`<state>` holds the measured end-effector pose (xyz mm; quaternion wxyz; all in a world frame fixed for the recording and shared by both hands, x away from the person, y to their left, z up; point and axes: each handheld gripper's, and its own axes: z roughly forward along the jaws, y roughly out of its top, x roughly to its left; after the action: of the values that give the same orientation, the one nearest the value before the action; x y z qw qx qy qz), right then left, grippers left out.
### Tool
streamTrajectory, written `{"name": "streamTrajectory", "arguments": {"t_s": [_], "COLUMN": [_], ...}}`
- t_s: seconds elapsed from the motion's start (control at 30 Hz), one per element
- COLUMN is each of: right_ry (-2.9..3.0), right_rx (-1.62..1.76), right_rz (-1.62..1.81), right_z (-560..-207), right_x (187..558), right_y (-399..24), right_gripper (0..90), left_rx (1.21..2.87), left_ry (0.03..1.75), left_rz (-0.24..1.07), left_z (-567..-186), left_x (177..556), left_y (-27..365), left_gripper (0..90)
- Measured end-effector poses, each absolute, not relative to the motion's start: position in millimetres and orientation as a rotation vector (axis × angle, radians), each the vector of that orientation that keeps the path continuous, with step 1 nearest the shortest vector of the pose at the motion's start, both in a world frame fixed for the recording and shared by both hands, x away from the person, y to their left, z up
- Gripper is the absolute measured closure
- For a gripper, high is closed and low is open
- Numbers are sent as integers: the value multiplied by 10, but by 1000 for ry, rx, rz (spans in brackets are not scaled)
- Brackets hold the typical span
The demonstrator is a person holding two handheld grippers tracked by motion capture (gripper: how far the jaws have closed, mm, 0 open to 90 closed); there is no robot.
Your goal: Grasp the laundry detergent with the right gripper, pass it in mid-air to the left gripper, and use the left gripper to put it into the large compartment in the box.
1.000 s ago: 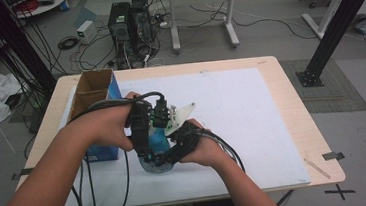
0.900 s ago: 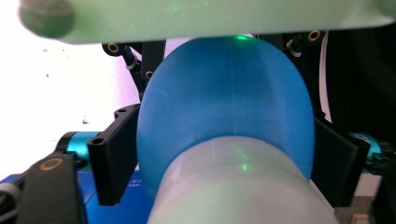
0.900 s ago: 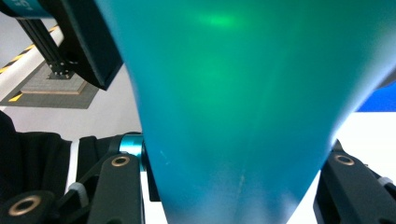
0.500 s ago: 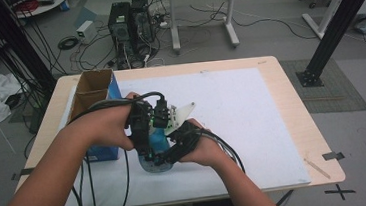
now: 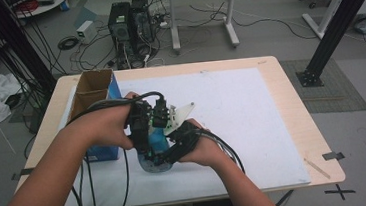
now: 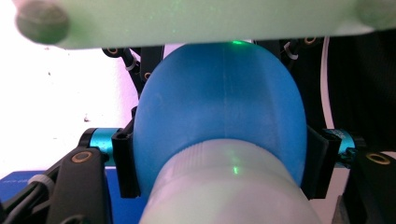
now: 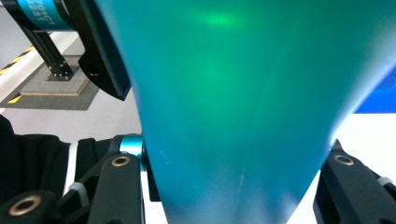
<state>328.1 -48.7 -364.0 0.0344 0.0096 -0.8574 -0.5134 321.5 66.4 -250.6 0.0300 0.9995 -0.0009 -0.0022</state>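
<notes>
Both tongs hold one blue bottle (image 5: 155, 146) above the white mat (image 5: 252, 117) on the counter (image 5: 289, 81), just beside the cardboard box (image 5: 92, 91). The left tongs (image 5: 145, 120) have just been closing and now clamp the bottle's pale cap (image 6: 229, 186). The right tongs (image 5: 171, 154) are clamped on the bottle's body (image 7: 233, 116). The bottle lies tilted between the two hands.
</notes>
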Motion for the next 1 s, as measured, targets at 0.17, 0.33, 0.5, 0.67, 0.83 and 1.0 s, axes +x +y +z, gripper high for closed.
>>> {"name": "streamTrajectory", "arguments": {"t_s": [0.17,0.33,0.5,0.67,0.83,1.0], "right_ry": [-2642,-2639,-2644,-2641,-2639,-2634], "right_rx": [44,44,49,50,44,47], "right_rz": [-1586,-1594,-1599,-1601,-1607,-1607], "right_z": [-3638,-3631,-3625,-3622,-3620,-3618], "right_x": [3277,3273,3273,3275,3282,3280], "right_y": [-480,-481,-485,-490,-500,-501], "right_gripper": [475,476,476,476,476,474], "left_rx": [3082,3083,3089,3089,3083,3101], "left_ry": [3,-4,2,1,-17,-12], "left_rz": [-8,-10,-5,-1,20,7], "left_z": [-2503,-2502,-2494,-2491,-2480,-2477], "left_x": [3217,3216,3217,3218,3219,3216], "left_y": [669,661,648,642,641,621], "left_gripper": [357,359,377,380,385,390]}}
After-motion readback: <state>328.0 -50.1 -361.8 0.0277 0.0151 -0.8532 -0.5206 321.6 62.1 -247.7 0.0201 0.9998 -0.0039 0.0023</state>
